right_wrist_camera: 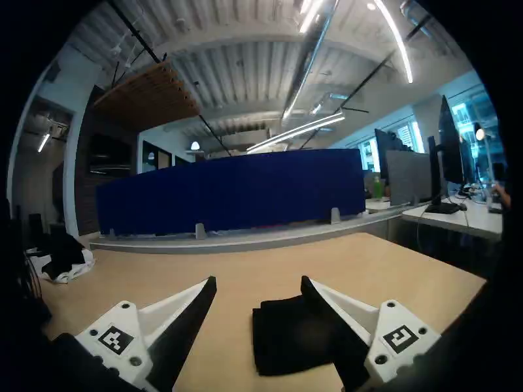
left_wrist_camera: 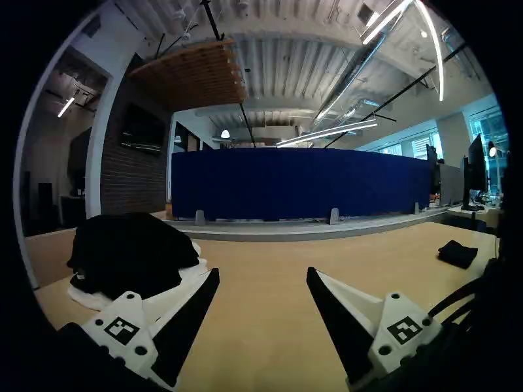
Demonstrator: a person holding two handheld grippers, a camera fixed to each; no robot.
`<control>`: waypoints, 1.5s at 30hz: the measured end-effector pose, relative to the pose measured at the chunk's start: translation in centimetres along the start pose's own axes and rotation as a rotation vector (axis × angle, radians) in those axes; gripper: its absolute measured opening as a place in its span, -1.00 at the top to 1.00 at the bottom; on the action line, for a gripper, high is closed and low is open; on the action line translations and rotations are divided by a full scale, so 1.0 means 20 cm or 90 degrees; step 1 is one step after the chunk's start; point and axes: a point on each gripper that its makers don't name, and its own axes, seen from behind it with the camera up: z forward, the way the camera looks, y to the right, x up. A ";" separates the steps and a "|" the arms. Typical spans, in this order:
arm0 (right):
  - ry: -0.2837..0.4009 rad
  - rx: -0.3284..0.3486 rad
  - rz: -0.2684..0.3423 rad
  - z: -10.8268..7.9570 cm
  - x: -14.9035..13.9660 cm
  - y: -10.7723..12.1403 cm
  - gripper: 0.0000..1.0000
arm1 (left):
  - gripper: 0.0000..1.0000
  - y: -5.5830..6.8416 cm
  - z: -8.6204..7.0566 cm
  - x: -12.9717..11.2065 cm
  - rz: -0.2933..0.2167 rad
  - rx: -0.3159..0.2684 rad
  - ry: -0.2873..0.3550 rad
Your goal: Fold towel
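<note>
A crumpled heap of black cloth lying on white cloth (left_wrist_camera: 127,258) sits on the wooden table at the left of the left gripper view; the same heap (right_wrist_camera: 62,258) appears small at the far left of the right gripper view. A neatly folded black towel (right_wrist_camera: 294,333) lies flat on the table just in front of my right gripper (right_wrist_camera: 258,291), partly under its right finger. That folded towel (left_wrist_camera: 457,253) also shows far right in the left gripper view. My left gripper (left_wrist_camera: 261,281) hangs open over bare table, the heap just beyond its left finger. Both grippers hold nothing.
A blue partition (left_wrist_camera: 294,183) runs along the table's far edge (left_wrist_camera: 274,230). Desks with monitors (right_wrist_camera: 451,157) stand to the right. Bare wooden tabletop (left_wrist_camera: 274,307) stretches between the heap and the folded towel.
</note>
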 end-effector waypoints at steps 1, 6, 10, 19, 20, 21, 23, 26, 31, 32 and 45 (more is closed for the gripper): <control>-0.001 0.000 0.000 0.00 0.00 0.00 -1.00 | -0.99 0.00 0.00 0.00 0.000 0.000 0.000; 0.003 -0.003 -0.012 -0.01 0.00 -0.01 -1.00 | -0.99 0.00 0.00 0.00 0.000 0.000 0.000; 0.003 -0.006 -0.025 -0.01 -0.02 -0.02 -1.00 | -0.99 0.00 0.00 0.00 0.000 0.000 0.000; 0.002 -0.004 -0.033 0.00 -0.04 -0.04 -1.00 | -0.99 0.00 0.00 0.00 0.000 0.000 0.000; 0.002 -0.004 -0.035 0.00 -0.04 -0.04 -1.00 | -0.99 0.00 0.00 0.00 0.000 0.000 0.000; 0.003 -0.005 -0.037 0.00 -0.04 -0.04 -1.00 | -0.99 0.00 0.00 0.00 0.000 0.000 0.000; 0.004 -0.006 -0.042 -0.01 -0.04 -0.04 -1.00 | -0.99 0.00 0.00 0.00 0.000 0.000 0.000; 0.007 -0.005 -0.050 -0.01 -0.04 -0.05 -1.00 | -0.99 0.00 0.00 0.00 0.000 0.000 0.000; 0.010 -0.004 -0.063 -0.01 -0.04 -0.07 -1.00 | -0.99 0.00 0.01 0.00 0.000 0.000 0.000; 0.011 -0.004 -0.064 -0.01 -0.04 -0.07 -1.00 | -0.99 0.00 0.01 0.00 0.000 0.000 0.000; 0.015 -0.009 -0.068 -0.02 -0.04 -0.06 -1.00 | -0.98 0.00 0.00 0.00 0.000 0.000 0.000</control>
